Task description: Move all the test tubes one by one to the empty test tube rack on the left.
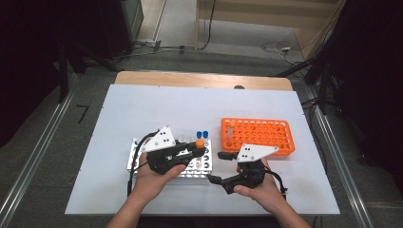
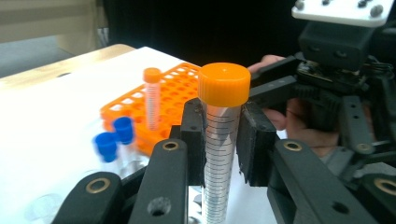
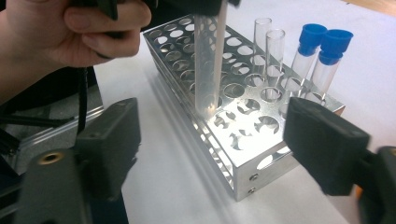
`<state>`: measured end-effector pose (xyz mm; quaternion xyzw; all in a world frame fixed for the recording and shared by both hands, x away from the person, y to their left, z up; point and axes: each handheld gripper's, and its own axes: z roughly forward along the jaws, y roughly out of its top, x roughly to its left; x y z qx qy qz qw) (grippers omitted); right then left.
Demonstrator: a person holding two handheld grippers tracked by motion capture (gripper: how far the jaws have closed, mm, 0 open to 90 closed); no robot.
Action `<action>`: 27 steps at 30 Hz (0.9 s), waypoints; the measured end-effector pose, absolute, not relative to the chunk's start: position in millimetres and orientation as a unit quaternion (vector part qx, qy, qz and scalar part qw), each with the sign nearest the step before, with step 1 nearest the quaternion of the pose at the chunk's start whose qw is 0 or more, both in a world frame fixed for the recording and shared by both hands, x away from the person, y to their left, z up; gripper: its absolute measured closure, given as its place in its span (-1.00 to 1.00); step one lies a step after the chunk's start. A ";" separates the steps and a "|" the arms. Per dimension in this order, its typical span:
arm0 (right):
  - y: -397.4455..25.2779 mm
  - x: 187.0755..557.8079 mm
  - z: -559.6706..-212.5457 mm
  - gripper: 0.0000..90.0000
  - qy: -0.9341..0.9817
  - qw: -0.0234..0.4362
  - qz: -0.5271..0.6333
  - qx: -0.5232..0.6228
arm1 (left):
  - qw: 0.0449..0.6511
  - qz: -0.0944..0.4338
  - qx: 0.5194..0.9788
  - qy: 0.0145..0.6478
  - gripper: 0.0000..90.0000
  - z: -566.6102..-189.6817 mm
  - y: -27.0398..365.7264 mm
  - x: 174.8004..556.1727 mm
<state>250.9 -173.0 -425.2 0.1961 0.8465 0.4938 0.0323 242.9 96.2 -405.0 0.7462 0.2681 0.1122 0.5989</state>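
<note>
High view: at a white-topped bench [image 1: 142, 104], a person's left tongs [image 1: 198, 147] are clamped on a clear graduated plastic tube with an orange screw cap [image 1: 200, 142], held upright over the right end of a silver perforated metal rack [image 1: 138, 164]. The left gripper view shows the tube [image 2: 219, 140] pinched just below its cap between two black pads [image 2: 194, 135], with its lower end dropping out of sight between the jaws. From the right gripper view, the tube's rounded tip [image 3: 208, 105] sits at a hole in the rack's [image 3: 243, 154] top plate, near the closer edge; whether it touches the metal cannot be told. Two glass tubes with blue caps [image 3: 322, 51] stand in the rack's far corner, beside two uncapped glass tubes [image 3: 268, 51]. The right tongs [image 1: 215, 167] hover with jaws wide apart, holding nothing, just beside the rack's right end. Beyond them lies a bright orange plastic rack [image 1: 266, 137], flat on the bench, with a single orange-capped tube [image 2: 152, 95] standing in one corner.
</note>
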 end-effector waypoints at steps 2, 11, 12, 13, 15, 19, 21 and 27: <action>-174.6 252.7 -425.6 -0.78 0.846 0.027 0.494 0.199 | 0.600 0.119 0.741 0.275 0.66 -403.9 103.2 244.8; -185.6 261.8 -427.2 -1.00 0.836 0.013 0.507 0.208 | 0.594 0.165 0.724 0.310 0.66 -398.9 132.3 251.1; -186.3 261.9 -427.3 -1.00 0.836 0.014 0.507 0.210 | 0.594 0.168 0.721 0.313 0.66 -399.2 134.7 252.1; -186.7 262.2 -427.4 -1.00 0.836 0.015 0.507 0.210 | 0.594 0.171 0.718 0.318 0.66 -399.6 137.1 252.9; -187.0 262.5 -427.9 -1.00 0.836 0.018 0.506 0.210 | 0.595 0.176 0.714 0.326 0.66 -400.0 141.7 254.9; -187.2 262.4 -428.7 -1.00 0.838 0.019 0.503 0.212 | 0.593 0.187 0.704 0.342 0.66 -402.3 148.4 259.5; -187.6 263.0 -429.2 -1.00 0.838 0.021 0.503 0.211 | 0.593 0.193 0.699 0.349 0.66 -405.0 150.2 262.6; -191.4 264.4 -429.3 -1.00 0.836 0.025 0.504 0.217 | 0.577 0.212 0.695 0.373 0.67 -415.0 150.2 272.6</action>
